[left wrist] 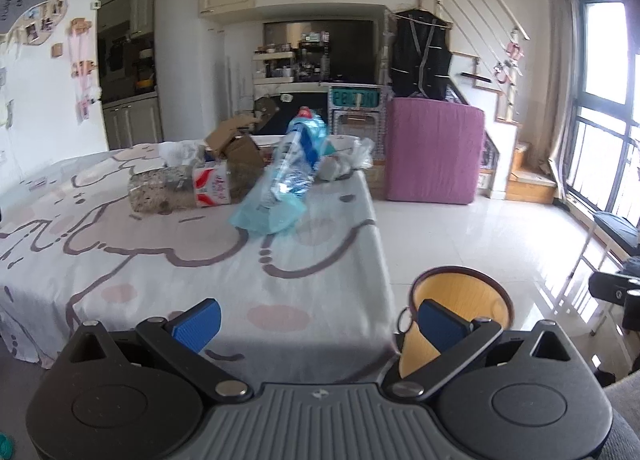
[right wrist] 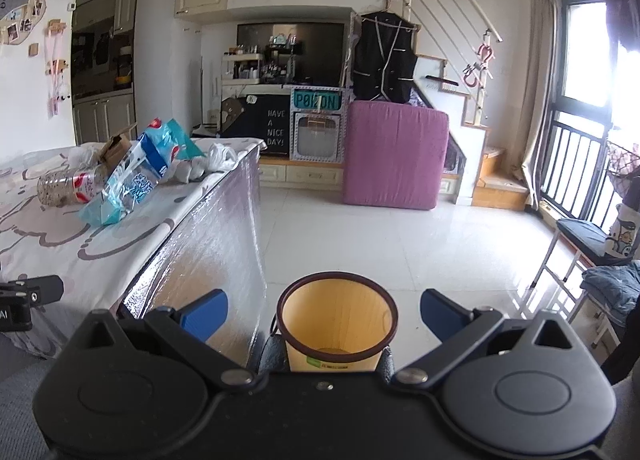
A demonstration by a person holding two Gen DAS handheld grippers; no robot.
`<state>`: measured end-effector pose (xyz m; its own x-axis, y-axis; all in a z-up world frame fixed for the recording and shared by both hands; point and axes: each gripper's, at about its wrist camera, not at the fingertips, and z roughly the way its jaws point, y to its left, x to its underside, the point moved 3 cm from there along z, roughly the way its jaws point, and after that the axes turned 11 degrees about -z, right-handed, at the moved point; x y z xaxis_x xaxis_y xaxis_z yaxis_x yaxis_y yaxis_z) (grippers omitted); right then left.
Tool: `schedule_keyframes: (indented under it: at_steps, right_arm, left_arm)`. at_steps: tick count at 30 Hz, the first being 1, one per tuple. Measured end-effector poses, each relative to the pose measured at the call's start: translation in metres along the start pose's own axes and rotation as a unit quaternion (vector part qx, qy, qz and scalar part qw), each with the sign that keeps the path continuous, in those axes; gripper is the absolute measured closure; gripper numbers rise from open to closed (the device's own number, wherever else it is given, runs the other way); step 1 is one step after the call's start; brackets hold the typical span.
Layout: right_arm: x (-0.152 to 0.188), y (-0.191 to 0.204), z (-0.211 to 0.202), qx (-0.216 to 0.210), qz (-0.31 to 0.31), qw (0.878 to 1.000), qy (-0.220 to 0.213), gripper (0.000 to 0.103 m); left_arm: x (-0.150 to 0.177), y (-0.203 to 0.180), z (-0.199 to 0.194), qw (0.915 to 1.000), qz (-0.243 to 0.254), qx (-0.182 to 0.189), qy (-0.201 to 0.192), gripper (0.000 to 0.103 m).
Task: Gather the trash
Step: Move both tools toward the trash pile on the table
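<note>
**Inspector:** Start with the tools.

**Assistant:** Left gripper [left wrist: 316, 326]: blue pads spread wide, nothing between them, held above the near end of the table [left wrist: 192, 260]. Right gripper [right wrist: 324, 314]: likewise spread and empty, poised over the bin [right wrist: 338, 318], which stands on the floor just beside the table's near corner. Its interior shows no trash that I can make out.

**Inspector:** And the trash?

**Assistant:** All of it lies at the table's far end, well apart from both grippers. Nearest is a clear plastic bottle [left wrist: 298, 162] with a blue label, lying on a pale blue bag [left wrist: 264, 216]. Beside it are a clear jar on its side [left wrist: 162, 190], a red-and-white carton [left wrist: 212, 184], torn cardboard [left wrist: 236, 144] and crumpled white plastic [left wrist: 352, 158].

**Inspector:** Stage of work?

**Assistant:** In my judgement, the opening: nothing grasped, nothing binned. The next move calls for a long reach forward by the left gripper, closing across the bottle's body, then a carry back to the bin.

**Inspector:** Hazards?

**Assistant:** The bottle may roll off its bag; the bag may drag along.
</note>
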<state>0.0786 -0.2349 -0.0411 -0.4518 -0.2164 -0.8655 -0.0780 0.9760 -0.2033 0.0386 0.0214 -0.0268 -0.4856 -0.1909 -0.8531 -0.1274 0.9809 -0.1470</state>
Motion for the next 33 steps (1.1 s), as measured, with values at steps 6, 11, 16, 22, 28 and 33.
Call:
schedule_keyframes:
  at_steps: [6, 11, 16, 22, 28, 33]
  right_arm:
    - [-0.011, 0.015, 0.025, -0.014, -0.009, 1.0, 0.007, 0.0]
    - [-0.024, 0.035, 0.049, -0.03, -0.026, 0.999, 0.008, 0.0]
    - [-0.051, 0.06, 0.079, -0.064, -0.022, 0.998, 0.002, 0.0]
    - [-0.099, 0.105, 0.118, -0.124, -0.012, 0.992, -0.013, 0.0]
    - [-0.136, 0.153, 0.153, -0.178, 0.007, 0.984, -0.012, 0.003]
    - [-0.15, 0.18, 0.171, -0.22, 0.036, 0.975, -0.008, 0.017]
  left_arm:
    - [-0.01, 0.025, 0.016, 0.999, -0.024, -0.037, 0.003, 0.0]
    - [-0.017, 0.046, 0.032, 0.9975, -0.035, -0.061, 0.009, 0.0]
    - [-0.024, 0.073, 0.049, 0.9958, -0.053, -0.073, 0.016, 0.0]
    - [-0.041, 0.11, 0.062, 0.9958, -0.063, -0.066, 0.005, 0.0]
    - [-0.088, 0.153, 0.085, 0.9977, -0.061, -0.024, -0.02, 0.0]
    - [-0.13, 0.182, 0.116, 0.9984, -0.04, 0.033, -0.024, 0.0]
